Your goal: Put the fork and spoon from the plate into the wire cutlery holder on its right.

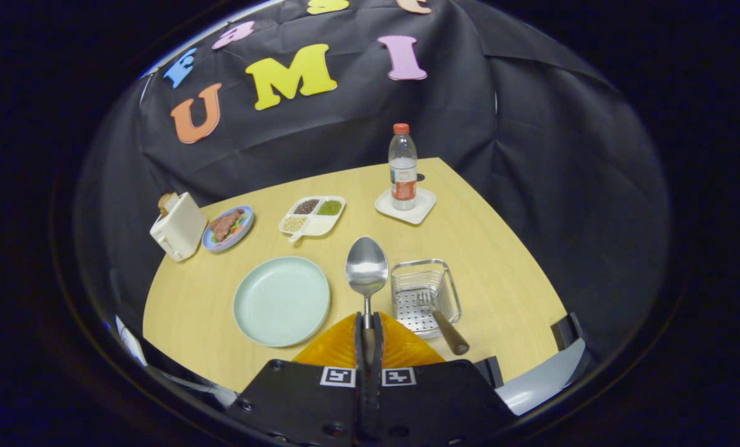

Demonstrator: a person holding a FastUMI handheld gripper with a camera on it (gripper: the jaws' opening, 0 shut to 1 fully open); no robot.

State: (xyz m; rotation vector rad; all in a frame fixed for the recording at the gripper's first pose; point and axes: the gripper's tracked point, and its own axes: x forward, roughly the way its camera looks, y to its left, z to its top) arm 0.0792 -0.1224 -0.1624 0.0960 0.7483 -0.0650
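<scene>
— What's the claw (368,332) doing right now?

— Its two fingers are pinched together on the handle of the spoon (366,271), with the bowl sticking out straight ahead of them. It's lifted clear of the surface (488,248), I'd say, so it can be carried across.

— And the plate?

— The plate (282,300) sits ahead and to the left of the fingers, with nothing on it. So both pieces are off it by now.

— Where did the fork go?

— Look at the wire cutlery holder (424,297), just ahead and to the right of the claw. A wooden handle (449,331) leans out over its near rim; I take that for the fork, head down inside, though the tines are hard to make out.

— So what's left?

— Swinging the spoon right, over the holder, and letting go. Holding it by the handle end makes sense: the bowl can drop in first. The risk is knocking that leaning handle on the way in.

— Anything else nearby?

— A bottle (402,166), a divided dish (313,215), a plate of food (228,227) and a toaster (178,226), all well beyond the fingers.
</scene>
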